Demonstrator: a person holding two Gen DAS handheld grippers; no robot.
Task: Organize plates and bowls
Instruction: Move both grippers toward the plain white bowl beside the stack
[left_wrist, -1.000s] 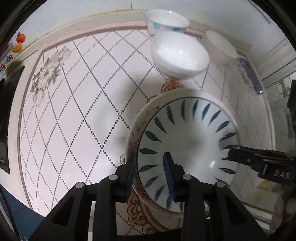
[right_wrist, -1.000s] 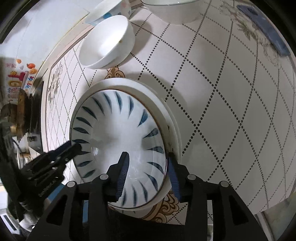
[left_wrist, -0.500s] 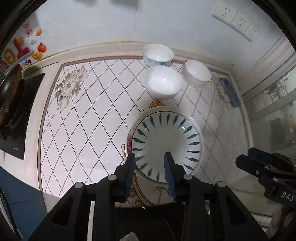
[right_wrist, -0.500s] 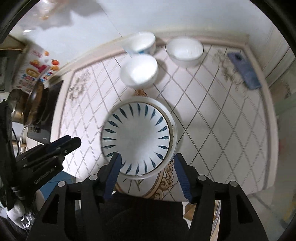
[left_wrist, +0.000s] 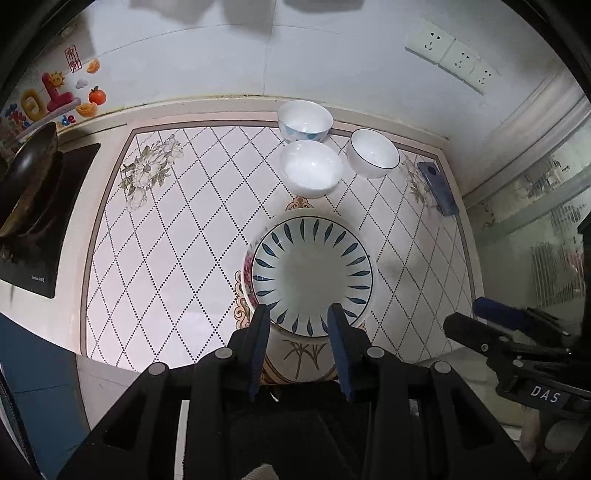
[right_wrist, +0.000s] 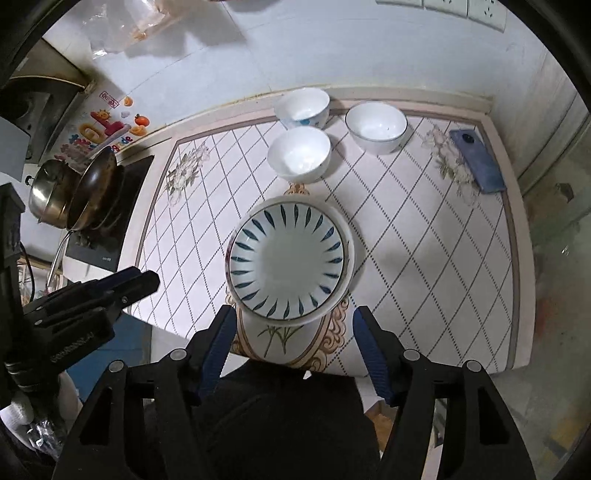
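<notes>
A blue-leaf plate (left_wrist: 312, 275) (right_wrist: 290, 260) lies on top of a floral plate (left_wrist: 248, 266) near the counter's front edge. Three bowls stand behind it: a plain white bowl (left_wrist: 310, 168) (right_wrist: 299, 155), a blue-spotted bowl (left_wrist: 305, 120) (right_wrist: 303, 107) at the wall, and a dark-rimmed bowl (left_wrist: 373, 152) (right_wrist: 376, 125) to the right. My left gripper (left_wrist: 299, 325) is open and empty, raised above the plates' near edge. My right gripper (right_wrist: 293, 325) is open wide and empty, raised over the counter's front edge.
A blue phone (left_wrist: 436, 188) (right_wrist: 477, 164) lies at the counter's right end. A cooktop with a pan (left_wrist: 27, 184) (right_wrist: 94, 186) and a steel pot (right_wrist: 46, 192) is at the left. The tiled wall with sockets (left_wrist: 452, 61) is behind.
Both grippers have let go of the blue-leaf plate, lifted up and pulled back. The right jaws have opened wider. The plate stays on the floral plate.
</notes>
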